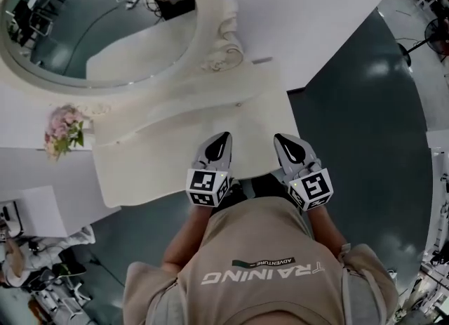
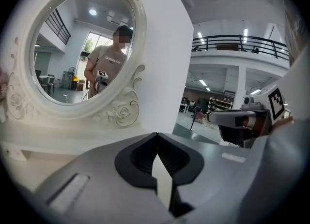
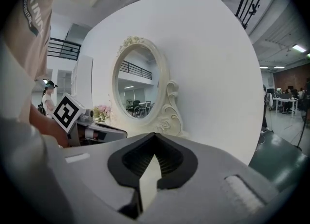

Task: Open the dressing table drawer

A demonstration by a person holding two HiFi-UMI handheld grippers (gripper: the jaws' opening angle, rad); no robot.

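Jaws shut, side by side

Dressing table (image 1: 161, 148), cream, runs its length left to right across the head view, with an oval mirror (image 1: 91, 29) at its back. Its drawer is hidden under the near edge. Arms bent close to the body hold 2 grippers over that edge, aimed toward the table's back and tipped slightly down. Left gripper (image 1: 224, 135) and right gripper (image 1: 278, 137): closed, empty. Flowers (image 1: 63, 130) sit far left.
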